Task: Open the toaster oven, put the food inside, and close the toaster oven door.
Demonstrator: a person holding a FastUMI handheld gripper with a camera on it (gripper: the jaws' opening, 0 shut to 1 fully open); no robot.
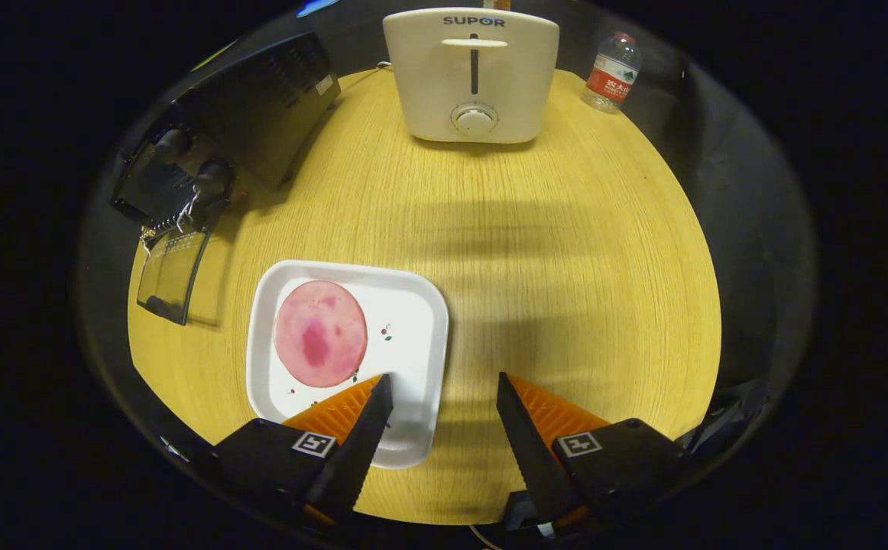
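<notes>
A black toaster oven (pixel 241 126) sits at the table's far left, its glass door (pixel 171 276) folded down flat onto the table. A round pink slice of food (pixel 320 333) lies on a white square plate (pixel 417 321) just ahead of my left finger. My gripper (pixel 444 389) is open, hovering above the table with nothing between its fingers. The left finger overlaps the plate's near corner; the right finger is over bare wood.
A cream pop-up toaster (pixel 471 75) stands at the back of the round yellow wooden table (pixel 566 252). A plastic water bottle (pixel 610 72) stands to its right near the table's rim. Dark floor surrounds the table.
</notes>
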